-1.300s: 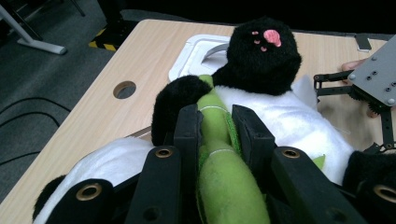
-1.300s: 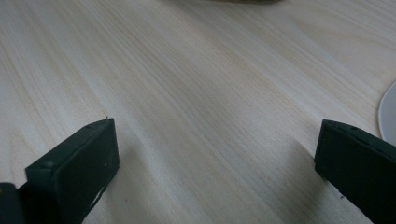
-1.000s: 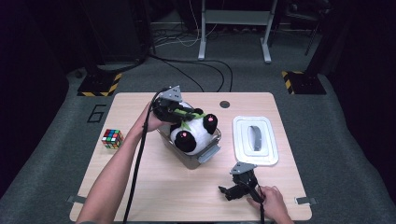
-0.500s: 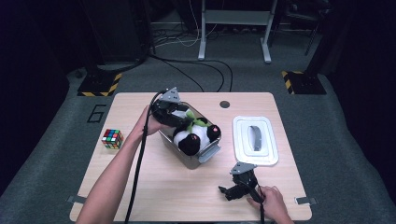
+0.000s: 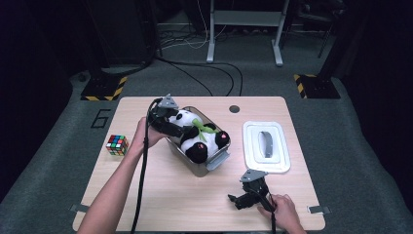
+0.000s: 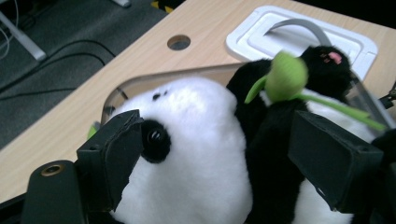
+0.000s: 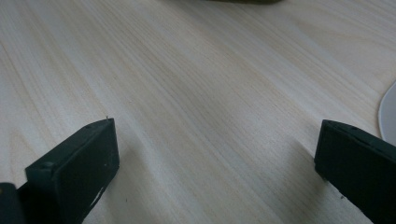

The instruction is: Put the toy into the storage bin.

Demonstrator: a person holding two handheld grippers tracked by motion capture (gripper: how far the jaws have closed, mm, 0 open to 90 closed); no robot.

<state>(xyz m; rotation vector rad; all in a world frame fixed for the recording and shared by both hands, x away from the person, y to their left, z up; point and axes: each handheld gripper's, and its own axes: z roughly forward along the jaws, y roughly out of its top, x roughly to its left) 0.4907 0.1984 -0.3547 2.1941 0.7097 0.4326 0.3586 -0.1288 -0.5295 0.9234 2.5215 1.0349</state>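
Observation:
A black-and-white panda plush (image 5: pixel 199 136) with a green leaf lies in a clear box (image 5: pixel 216 158) at the table's middle. My left gripper (image 5: pixel 168 122) is at the box's left end, over the panda's head. In the left gripper view its jaws (image 6: pixel 217 130) have just been opening and stand apart on either side of the panda (image 6: pixel 196 154), one by the white head, one by a black limb, without squeezing it. My right gripper (image 5: pixel 238 200) rests near the front edge of the table, open. The right gripper view shows only bare wood (image 7: pixel 210 70) between its fingers (image 7: pixel 217 135).
A white lid (image 5: pixel 251 163) with a grey handle lies right of the box. A Rubik's cube (image 5: pixel 117 145) sits near the table's left edge. A cable hole (image 5: pixel 234 108) is at the back. Cables and stands cover the dark floor beyond.
The left gripper has moved down and slightly right, and the panda has sunk into the clear box. Its jaws have opened off the plush. The right gripper has stayed put.

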